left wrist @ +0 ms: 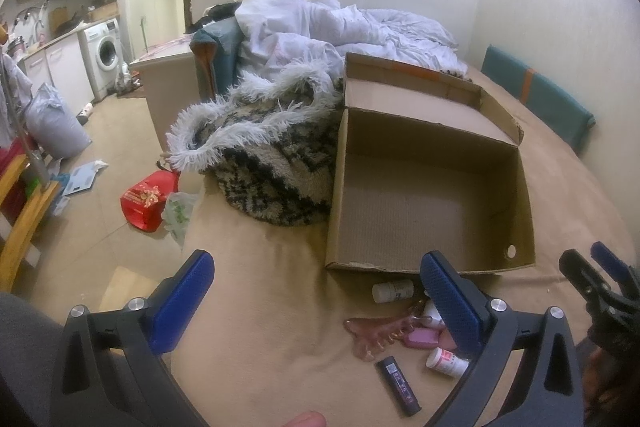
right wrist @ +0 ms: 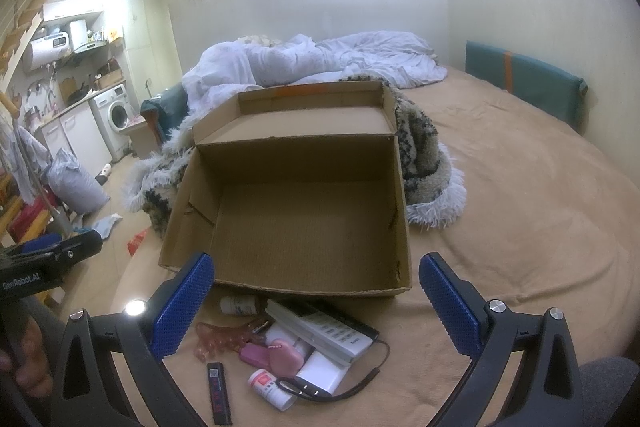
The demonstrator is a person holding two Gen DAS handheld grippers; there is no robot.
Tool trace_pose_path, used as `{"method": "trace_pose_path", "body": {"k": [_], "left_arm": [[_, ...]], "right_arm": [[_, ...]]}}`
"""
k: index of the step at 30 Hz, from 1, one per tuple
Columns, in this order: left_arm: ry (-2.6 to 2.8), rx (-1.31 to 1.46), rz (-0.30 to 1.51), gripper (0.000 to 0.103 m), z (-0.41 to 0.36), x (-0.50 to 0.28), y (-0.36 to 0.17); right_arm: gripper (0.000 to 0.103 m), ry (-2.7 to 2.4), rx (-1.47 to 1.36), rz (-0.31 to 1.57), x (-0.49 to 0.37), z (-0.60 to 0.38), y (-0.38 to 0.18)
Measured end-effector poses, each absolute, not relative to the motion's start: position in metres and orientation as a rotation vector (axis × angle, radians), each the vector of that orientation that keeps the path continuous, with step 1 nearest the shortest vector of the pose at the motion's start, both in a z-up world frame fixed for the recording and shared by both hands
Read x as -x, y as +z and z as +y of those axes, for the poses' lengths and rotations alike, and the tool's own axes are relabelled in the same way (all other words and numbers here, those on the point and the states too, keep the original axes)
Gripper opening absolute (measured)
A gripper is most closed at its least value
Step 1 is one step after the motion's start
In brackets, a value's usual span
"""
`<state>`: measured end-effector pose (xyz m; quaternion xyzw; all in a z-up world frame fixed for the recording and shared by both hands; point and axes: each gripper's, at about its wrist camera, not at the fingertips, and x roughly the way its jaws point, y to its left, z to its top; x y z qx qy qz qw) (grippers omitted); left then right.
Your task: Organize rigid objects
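Empty cardboard box point(right wrist: 304, 211), small things waiting below it.
Both grippers point(left wrist: 316, 307) point(right wrist: 316, 307) spread wide, holding nothing; the white remote point(right wrist: 324, 333) looks stiff and light, best pinched across its middle.

Left black tongs with blue textured pads point(left wrist: 316, 301) gape wide, holding nothing, pads at seven and five o'clock. Right black tongs with blue textured pads point(right wrist: 316, 301) gape equally wide and hold nothing. Bare fingers point(right wrist: 24, 359) grip a handle at eight o'clock in the right view.
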<state>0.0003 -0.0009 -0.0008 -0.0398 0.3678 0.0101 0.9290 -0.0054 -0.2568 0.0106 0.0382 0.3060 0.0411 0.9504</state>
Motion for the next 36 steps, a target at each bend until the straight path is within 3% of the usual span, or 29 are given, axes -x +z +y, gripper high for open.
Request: {"method": "trace_pose_path", "body": {"k": [36], "left_arm": [[0.021,0.081,0.751,0.103,-0.006,-0.0005,0.0021]], "right_arm": [[0.103,0.081,-0.091,0.621,0.01,-0.2583,0.0071]]}}
